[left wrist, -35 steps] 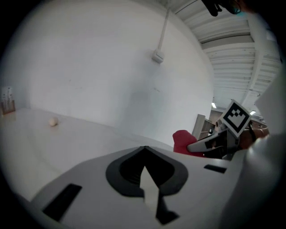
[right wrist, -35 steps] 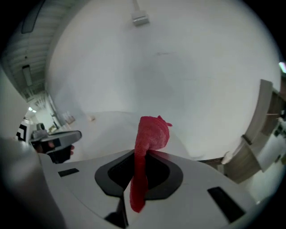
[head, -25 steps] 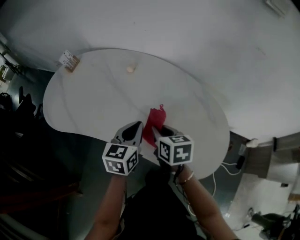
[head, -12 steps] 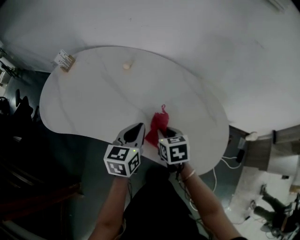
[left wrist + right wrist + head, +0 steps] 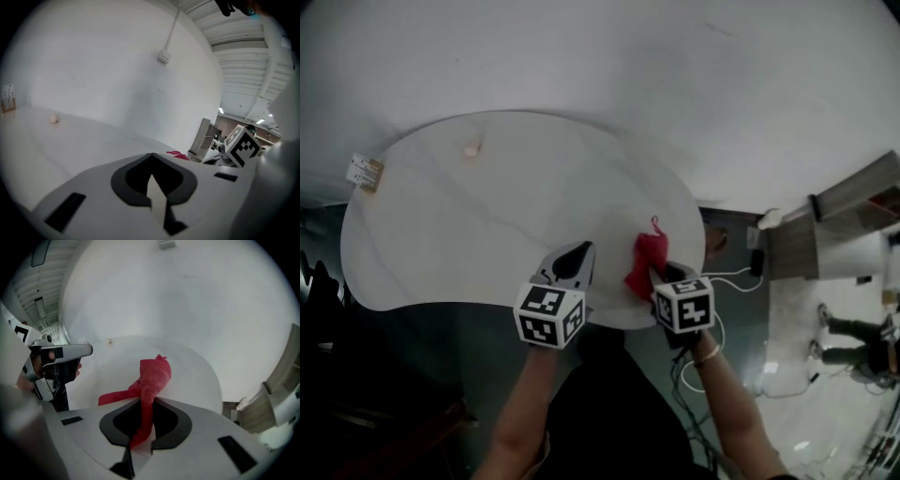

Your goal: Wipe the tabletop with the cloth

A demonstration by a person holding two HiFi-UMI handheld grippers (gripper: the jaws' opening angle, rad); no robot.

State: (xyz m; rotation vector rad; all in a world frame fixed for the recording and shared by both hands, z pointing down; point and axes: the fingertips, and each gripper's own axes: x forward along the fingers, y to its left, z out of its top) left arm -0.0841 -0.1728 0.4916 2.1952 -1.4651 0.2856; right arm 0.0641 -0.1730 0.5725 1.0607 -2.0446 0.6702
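Note:
A red cloth (image 5: 646,262) lies bunched on the white rounded tabletop (image 5: 487,225), close to its right edge. My right gripper (image 5: 661,273) is shut on the cloth's near end, and in the right gripper view the cloth (image 5: 152,376) runs from between the jaws out onto the table, one tail trailing left. My left gripper (image 5: 578,253) hovers over the table's near edge, left of the cloth, shut with nothing in it. From the left gripper view (image 5: 151,157) only a sliver of the cloth (image 5: 178,154) shows, with the right gripper's marker cube behind it.
A small beige lump (image 5: 472,148) sits at the table's far side and a little card stand (image 5: 364,172) at its far left edge. White wall runs behind the table. Cables (image 5: 741,279) and a plug lie on the floor to the right, beside a grey cabinet (image 5: 825,234).
My right gripper has dragged the red cloth rightward, toward the table's right edge. The left gripper stayed beside it near the front edge. The head view has swung to the right.

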